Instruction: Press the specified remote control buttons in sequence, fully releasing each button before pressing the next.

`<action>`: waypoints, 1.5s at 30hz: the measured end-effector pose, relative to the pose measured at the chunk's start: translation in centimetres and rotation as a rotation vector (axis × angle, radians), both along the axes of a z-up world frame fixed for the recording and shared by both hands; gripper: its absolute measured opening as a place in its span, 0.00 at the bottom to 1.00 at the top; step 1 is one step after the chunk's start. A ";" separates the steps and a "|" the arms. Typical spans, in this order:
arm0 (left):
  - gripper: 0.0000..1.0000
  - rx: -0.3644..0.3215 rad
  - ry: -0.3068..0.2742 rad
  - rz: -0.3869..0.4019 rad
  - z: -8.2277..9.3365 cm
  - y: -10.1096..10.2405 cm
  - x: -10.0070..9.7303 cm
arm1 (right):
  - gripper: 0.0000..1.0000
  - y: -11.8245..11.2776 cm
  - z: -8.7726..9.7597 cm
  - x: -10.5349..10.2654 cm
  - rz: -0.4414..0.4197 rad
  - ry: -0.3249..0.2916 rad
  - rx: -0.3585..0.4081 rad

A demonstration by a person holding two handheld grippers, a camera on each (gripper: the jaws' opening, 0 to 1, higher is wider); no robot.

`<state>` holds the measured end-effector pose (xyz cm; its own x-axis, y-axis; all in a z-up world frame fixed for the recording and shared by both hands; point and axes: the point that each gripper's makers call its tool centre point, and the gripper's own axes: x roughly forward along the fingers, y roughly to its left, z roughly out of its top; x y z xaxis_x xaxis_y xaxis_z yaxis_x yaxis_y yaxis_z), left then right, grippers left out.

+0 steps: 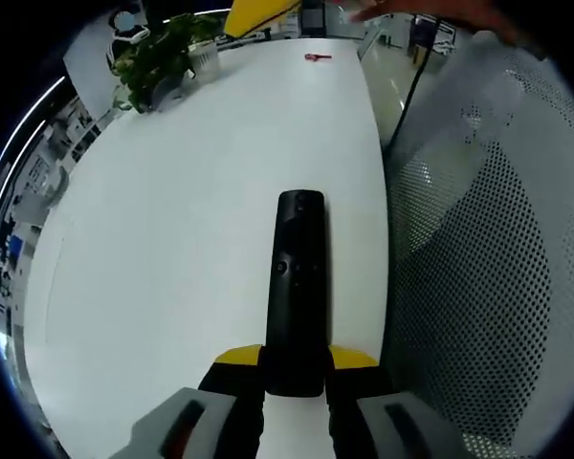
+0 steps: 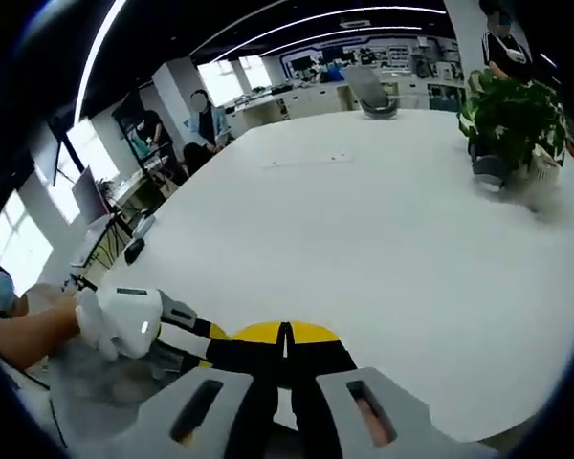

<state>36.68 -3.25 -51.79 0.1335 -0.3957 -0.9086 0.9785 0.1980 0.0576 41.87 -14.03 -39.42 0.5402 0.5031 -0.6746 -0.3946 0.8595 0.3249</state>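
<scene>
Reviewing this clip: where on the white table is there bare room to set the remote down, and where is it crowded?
The left gripper is shut on the black remote. The white table is bare from the remote out to the potted plant and small red object at the far end. The right gripper, jaws together, faces an equally bare stretch. The perforated chair back crowds the remote's side edge.

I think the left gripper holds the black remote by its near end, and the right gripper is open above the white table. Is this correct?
Not quite. The left gripper does hold the black remote by its near end, but the right gripper is shut, not open: in the right gripper view its yellow tips meet with no gap, above the white table.
</scene>
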 end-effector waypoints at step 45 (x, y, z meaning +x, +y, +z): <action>0.24 -0.089 0.019 -0.043 0.0 -0.5 0.0 | 0.00 0.3 -11.5 -3.2 0.075 0.490 -0.172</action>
<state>36.64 -3.79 -51.82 0.0977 -0.4804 -0.8716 0.9870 0.1588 0.0230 38.63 -13.75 -50.92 0.1070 0.3880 -0.9154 -0.2941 0.8919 0.3437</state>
